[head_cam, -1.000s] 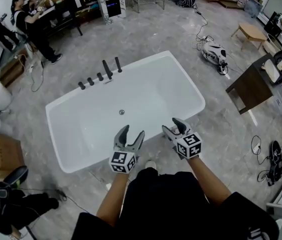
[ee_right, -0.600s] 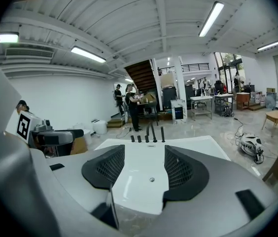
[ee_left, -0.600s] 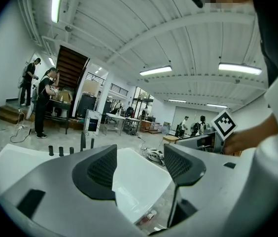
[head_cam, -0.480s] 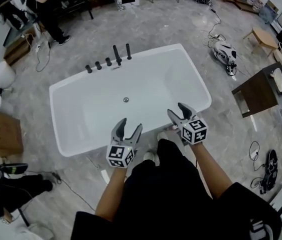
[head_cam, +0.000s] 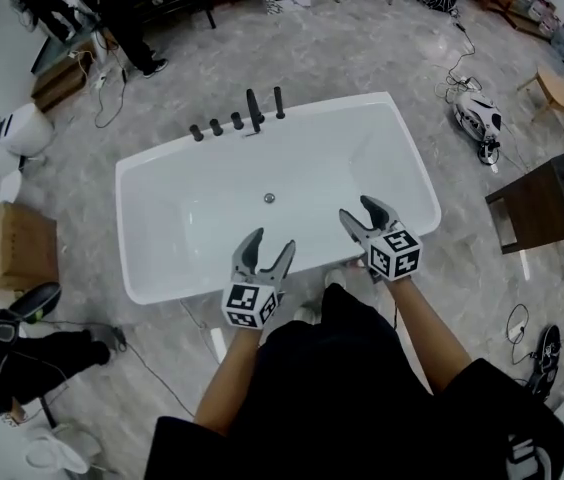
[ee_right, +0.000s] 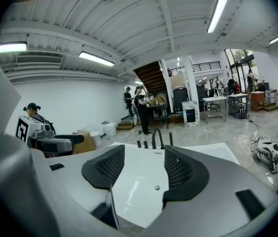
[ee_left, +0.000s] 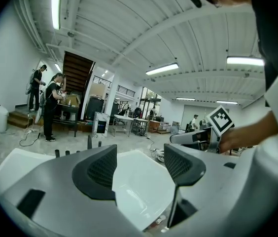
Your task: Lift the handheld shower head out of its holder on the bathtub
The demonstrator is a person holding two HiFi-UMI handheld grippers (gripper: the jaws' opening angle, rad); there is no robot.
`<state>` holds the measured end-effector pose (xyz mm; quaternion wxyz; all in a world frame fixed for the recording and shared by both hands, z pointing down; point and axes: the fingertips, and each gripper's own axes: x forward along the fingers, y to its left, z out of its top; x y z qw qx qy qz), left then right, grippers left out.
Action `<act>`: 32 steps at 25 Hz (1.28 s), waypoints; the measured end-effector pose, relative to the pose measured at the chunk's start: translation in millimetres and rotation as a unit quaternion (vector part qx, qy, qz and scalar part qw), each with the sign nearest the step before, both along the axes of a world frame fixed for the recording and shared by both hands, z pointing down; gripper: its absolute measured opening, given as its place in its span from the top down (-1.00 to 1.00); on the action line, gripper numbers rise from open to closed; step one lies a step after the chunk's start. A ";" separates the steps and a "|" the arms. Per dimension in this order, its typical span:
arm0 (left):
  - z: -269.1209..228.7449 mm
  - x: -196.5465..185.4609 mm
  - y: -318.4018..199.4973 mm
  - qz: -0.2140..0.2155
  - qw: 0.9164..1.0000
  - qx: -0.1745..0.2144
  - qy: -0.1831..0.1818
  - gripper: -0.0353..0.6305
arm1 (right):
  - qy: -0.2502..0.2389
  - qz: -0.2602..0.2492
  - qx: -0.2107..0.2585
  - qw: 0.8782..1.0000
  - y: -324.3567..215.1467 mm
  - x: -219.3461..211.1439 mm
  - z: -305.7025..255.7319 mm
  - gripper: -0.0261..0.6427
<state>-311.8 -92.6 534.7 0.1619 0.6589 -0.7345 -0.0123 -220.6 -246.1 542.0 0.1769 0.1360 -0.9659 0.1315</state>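
Workshop, grey floor [head_cam: 382, 48]; a white tub [head_cam: 177, 203] stands in the middle. We hold both tools over the tub's near rim. On the left tool [head_cam: 269, 244] the jaws stand apart with nothing between them. The right tool [head_cam: 359, 212] is the same, apart and empty. The shower head [head_cam: 279, 102] sits upright in its holder on the far rim, at the right end of a row of black fittings [head_cam: 216, 127], well apart from both tools.

Tub [head_cam: 182, 218] open thru to far-rim taps [head_cam: 252, 113].
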 end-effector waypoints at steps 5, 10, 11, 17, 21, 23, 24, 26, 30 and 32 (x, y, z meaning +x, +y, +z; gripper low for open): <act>1.3 0.4 -42.1 0.002 1.000 -0.007 -0.004 0.06 | 0.004 -0.009 -0.011 1.000 -32.2 0.4 9.5 0.26; 4.2 -9.1 -79.3 -0.005 1.000 -0.013 -0.006 0.06 | -0.001 -0.013 -0.017 1.000 -66.7 -5.1 12.7 0.26; 5.0 -11.4 -87.0 -0.007 1.000 -0.015 -0.006 0.06 | -0.002 -0.015 -0.019 1.000 -73.4 -6.7 14.3 0.27; 17.6 -17.9 -138.9 -0.019 0.999 -0.036 -0.007 0.06 | -0.014 -0.017 -0.034 0.999 -125.0 -7.5 18.3 0.26; 31.7 -37.5 -168.1 -0.048 0.997 -0.057 -0.017 0.06 | -0.020 -0.022 -0.044 0.999 -158.5 -10.3 26.2 0.26; 38.4 -51.4 -182.3 -0.064 0.996 -0.062 -0.018 0.06 | -0.014 -0.029 -0.049 0.998 -168.0 -13.4 35.9 0.27; 43.2 -57.5 -190.6 -0.069 0.995 -0.066 -0.015 0.06 | -0.010 -0.032 -0.054 0.998 -171.4 -14.5 42.6 0.27; 55.2 -69.5 -208.3 -0.073 0.995 -0.072 -0.008 0.06 | -0.003 -0.034 -0.067 0.997 -174.7 -16.6 58.5 0.26; 86.4 -100.0 -249.5 -0.085 0.993 -0.075 0.013 0.06 | 0.010 -0.037 -0.086 0.996 -175.6 -23.8 87.5 0.27; 103.5 -117.0 -270.5 -0.093 0.993 -0.073 0.027 0.06 | 0.016 -0.039 -0.086 0.995 -177.9 -29.6 97.8 0.26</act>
